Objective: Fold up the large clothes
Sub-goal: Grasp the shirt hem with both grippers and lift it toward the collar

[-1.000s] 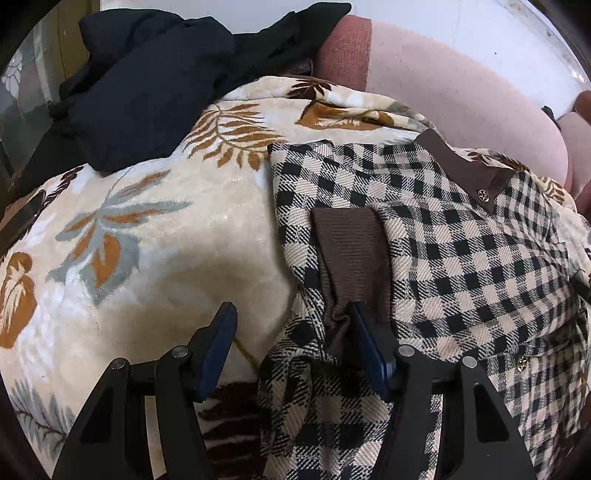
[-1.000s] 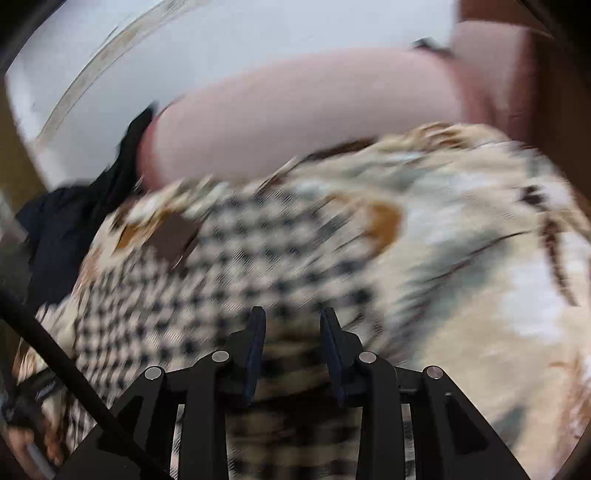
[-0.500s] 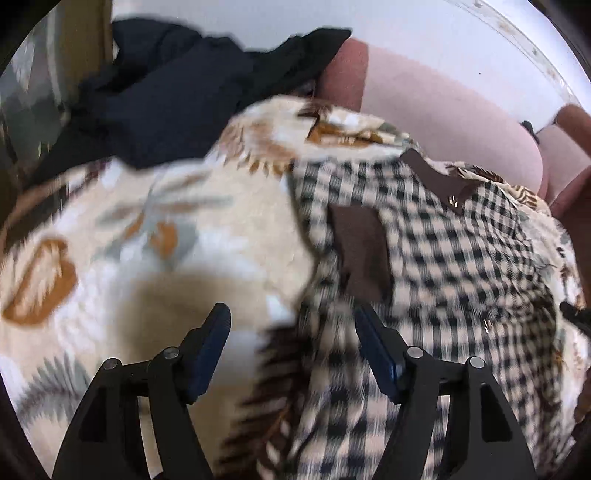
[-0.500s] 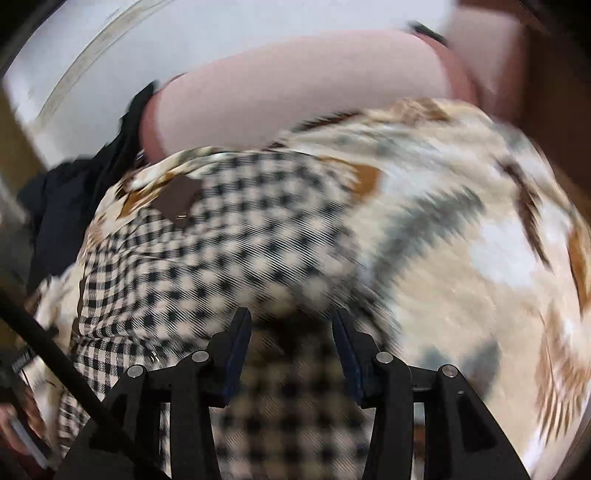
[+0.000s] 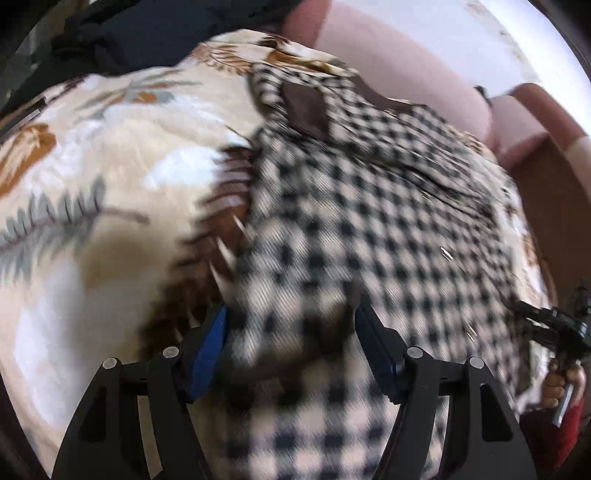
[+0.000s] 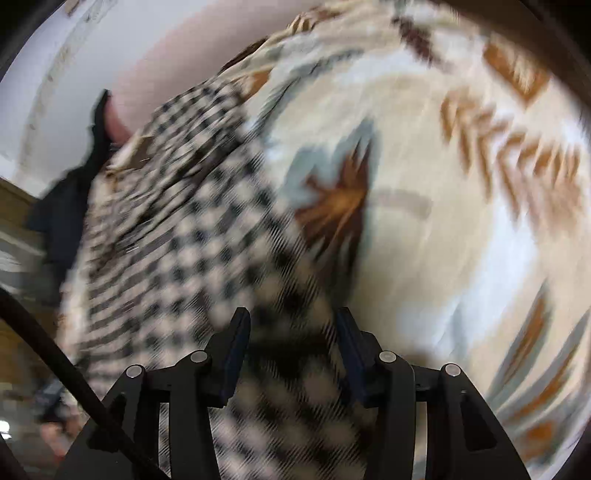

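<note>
While both views are smeared by motion, the checked shirt (image 5: 388, 229) can be made out lying spread over the leaf-print blanket (image 5: 110, 177), its brown collar patch (image 5: 306, 110) at the end farthest from the cameras and its near hem bunched up towards the lenses. Over that near hem, the left gripper (image 5: 291, 328) has its fingers spread wide with a fold of checked cloth and a brown-edged piece lying between them; the blue pads (image 5: 212, 347) do not press on the fabric. At the shirt's opposite edge, the right gripper (image 6: 291, 332) (seen from the left wrist as a dark tool (image 5: 550, 325) at the cloth's far side) also has fabric between its fingers, but they stand apart and blur hides whether they pinch it, so I cannot tell its grip. Beyond the shirt's collar end, a pink sofa back (image 5: 402, 74) rises against a pale wall (image 5: 517, 33), and dark clothes (image 5: 140, 33) are heaped on the blanket beside the collar.
</note>
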A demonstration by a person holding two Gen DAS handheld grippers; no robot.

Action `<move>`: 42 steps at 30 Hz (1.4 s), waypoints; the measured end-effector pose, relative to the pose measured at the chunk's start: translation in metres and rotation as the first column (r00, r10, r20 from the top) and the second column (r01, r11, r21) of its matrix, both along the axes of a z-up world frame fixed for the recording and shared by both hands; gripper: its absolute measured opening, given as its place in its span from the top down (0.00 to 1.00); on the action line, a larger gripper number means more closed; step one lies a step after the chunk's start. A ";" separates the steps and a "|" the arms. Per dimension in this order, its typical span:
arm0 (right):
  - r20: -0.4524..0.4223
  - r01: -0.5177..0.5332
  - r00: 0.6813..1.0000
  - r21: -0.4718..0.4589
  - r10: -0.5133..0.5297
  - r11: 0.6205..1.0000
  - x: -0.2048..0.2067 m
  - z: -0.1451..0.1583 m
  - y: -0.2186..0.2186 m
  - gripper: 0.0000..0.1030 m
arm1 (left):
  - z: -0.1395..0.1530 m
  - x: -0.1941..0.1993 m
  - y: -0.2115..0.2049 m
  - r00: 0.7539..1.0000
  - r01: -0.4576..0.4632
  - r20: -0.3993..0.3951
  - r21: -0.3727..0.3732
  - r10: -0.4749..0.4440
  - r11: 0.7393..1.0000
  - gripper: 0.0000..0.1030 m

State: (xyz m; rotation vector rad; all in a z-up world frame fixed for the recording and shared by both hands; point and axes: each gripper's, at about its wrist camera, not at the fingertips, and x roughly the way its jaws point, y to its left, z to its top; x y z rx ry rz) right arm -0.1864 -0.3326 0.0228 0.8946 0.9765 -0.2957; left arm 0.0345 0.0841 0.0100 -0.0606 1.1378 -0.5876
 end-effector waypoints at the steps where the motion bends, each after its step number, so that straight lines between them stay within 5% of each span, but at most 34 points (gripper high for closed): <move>1: 0.032 0.000 0.999 0.071 -0.002 0.997 -0.008 -0.005 0.004 0.50 | 0.000 -0.005 0.003 1.000 0.009 -0.018 -0.029 -0.009 1.000 0.37; 5: 0.175 -0.003 0.983 0.325 -0.057 0.946 -0.044 -0.026 0.017 0.50 | -0.007 -0.028 0.030 0.995 0.000 -0.101 -0.180 -0.018 0.984 0.52; 8: 0.229 -0.022 0.970 0.411 -0.080 0.911 -0.064 -0.038 0.028 0.51 | -0.013 -0.037 0.050 0.988 -0.040 -0.157 -0.281 -0.005 0.959 0.54; 22: 0.272 -0.094 0.962 0.277 0.015 0.956 -0.098 -0.031 0.093 0.52 | -0.024 -0.086 0.073 0.990 -0.055 -0.138 -0.346 0.007 0.937 0.54; 26: 0.240 -0.090 0.970 0.181 0.045 0.979 -0.096 -0.023 0.103 0.57 | -0.022 -0.095 0.069 0.994 -0.047 -0.105 -0.341 0.011 0.939 0.42; 30: 0.201 -0.081 0.977 0.065 0.067 0.995 -0.087 -0.015 0.116 0.65 | -0.016 -0.111 0.050 0.999 -0.018 -0.032 -0.231 0.011 0.973 0.39; 31: 0.188 -0.075 0.980 0.044 0.066 0.996 -0.081 -0.015 0.117 0.70 | -0.014 -0.112 0.043 1.000 -0.004 -0.008 -0.174 0.003 0.985 0.52; 32: 0.167 -0.068 0.984 0.015 0.065 0.998 -0.079 -0.014 0.120 0.82 | -0.011 -0.113 0.035 1.000 0.005 0.023 -0.078 -0.004 0.997 0.85; 33: 0.157 -0.062 0.986 0.001 0.061 0.998 -0.077 -0.013 0.120 0.89 | -0.009 -0.112 0.034 1.000 0.006 0.029 -0.036 -0.005 0.999 0.95; 42: 0.246 -0.066 0.967 -0.001 0.064 0.998 -0.115 0.024 0.133 0.94 | 0.018 -0.114 0.088 0.998 -0.049 -0.050 -0.171 0.041 0.984 0.94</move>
